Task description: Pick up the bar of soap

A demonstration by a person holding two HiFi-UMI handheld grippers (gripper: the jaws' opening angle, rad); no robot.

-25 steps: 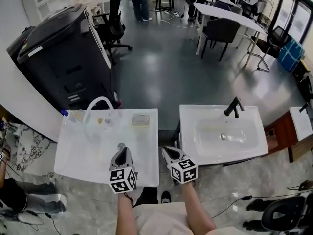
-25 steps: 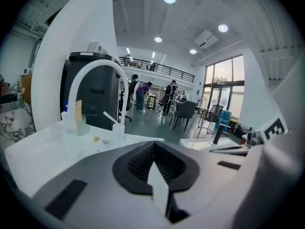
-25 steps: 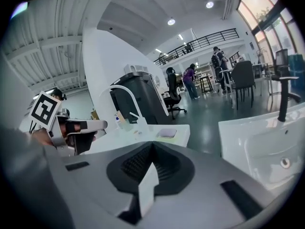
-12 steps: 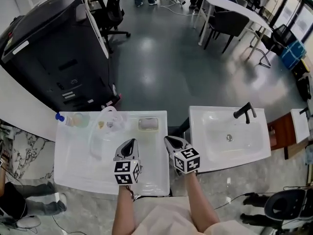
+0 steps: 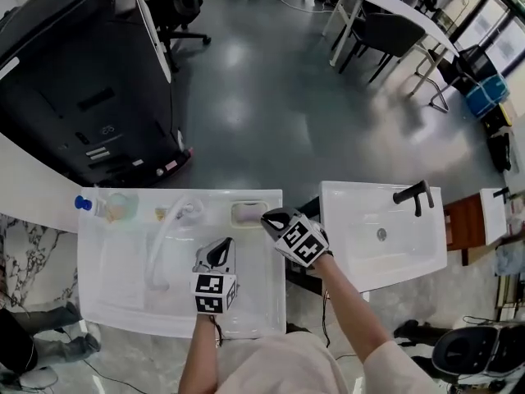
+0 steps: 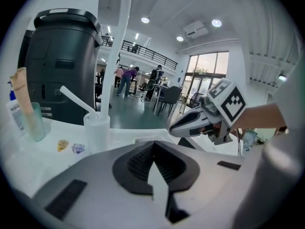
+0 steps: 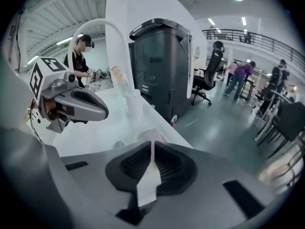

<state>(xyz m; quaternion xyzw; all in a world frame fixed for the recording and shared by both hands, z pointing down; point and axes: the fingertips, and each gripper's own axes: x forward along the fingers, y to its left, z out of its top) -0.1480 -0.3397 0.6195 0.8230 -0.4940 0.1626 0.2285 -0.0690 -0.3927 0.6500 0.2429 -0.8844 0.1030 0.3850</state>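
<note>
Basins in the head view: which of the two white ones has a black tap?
The right basin: it carries the black tap. The left basin has a white arched tap instead.

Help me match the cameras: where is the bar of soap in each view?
Head view: soap in its dish, far edge of the left basin.
Left gripper view: only the dish rim, just past the left claw.
Right gripper view: soap just past the right claw, now opening.
Shared landmark: the black machine.

Soap dish is showing too small in the head view to tell its contents, and the black machine is running off that view's top and left edges.
</note>
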